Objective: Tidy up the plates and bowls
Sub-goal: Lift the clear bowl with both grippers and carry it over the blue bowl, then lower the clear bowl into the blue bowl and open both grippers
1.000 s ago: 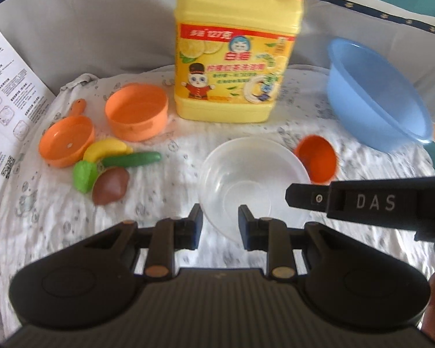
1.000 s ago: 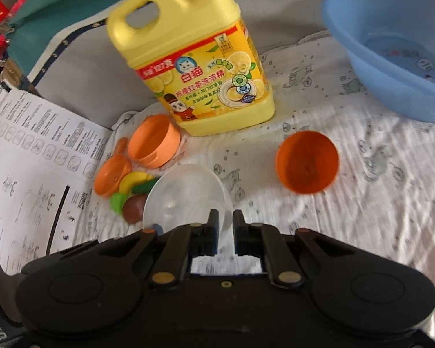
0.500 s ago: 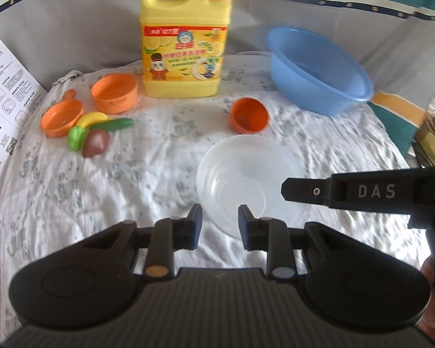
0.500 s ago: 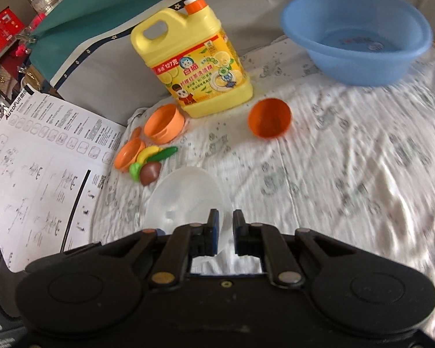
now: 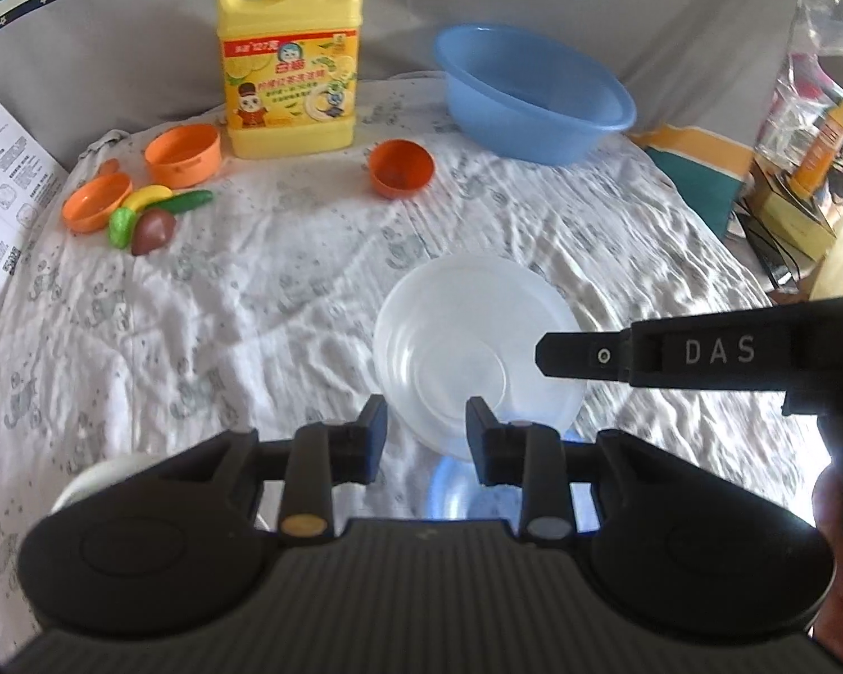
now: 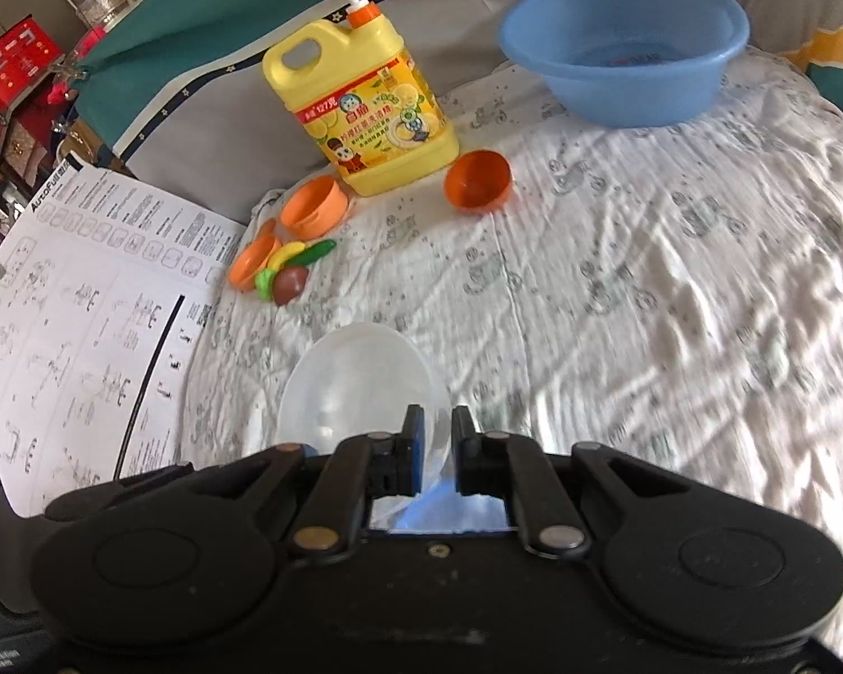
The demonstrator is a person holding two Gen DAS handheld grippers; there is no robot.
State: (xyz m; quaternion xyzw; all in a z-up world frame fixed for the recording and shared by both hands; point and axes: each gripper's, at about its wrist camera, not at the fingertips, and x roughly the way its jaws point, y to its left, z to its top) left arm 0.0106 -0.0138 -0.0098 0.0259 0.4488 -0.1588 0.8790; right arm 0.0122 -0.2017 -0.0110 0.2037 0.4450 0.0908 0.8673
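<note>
Two handheld grippers are sharing one clear plastic bowl (image 5: 477,337) above a bed covered in a white printed cloth (image 5: 253,309). Seen from the right wrist, the right gripper (image 6: 433,438) is clenching the bowl's near rim between nearly closed jaws, carrying it tilted just off the cloth. Seen from the left wrist, the left gripper (image 5: 426,432) is opening, its jaws standing to either side of the bowl's near edge without visibly pressing on it, while the right tool's finger is reaching in from the right over the bowl's rim. Below the bowl, close to both cameras, something blue and rounded is showing (image 5: 455,488), possibly another dish waiting to receive it, though too little is visible to tell. Farther back, the small orange bowl (image 5: 402,168) is lying tipped on its side, well apart from the others, and an orange cup (image 5: 182,154) and a shallow orange pan (image 5: 96,203) are sitting beside toy fruit (image 5: 152,213) near the yellow detergent jug (image 5: 289,56). A blue basin (image 5: 534,95) is standing at the far right. Judging by this spread, the sorting is looking barely under way: one bowl is in transit, and the orange pieces are awaiting collection.
</note>
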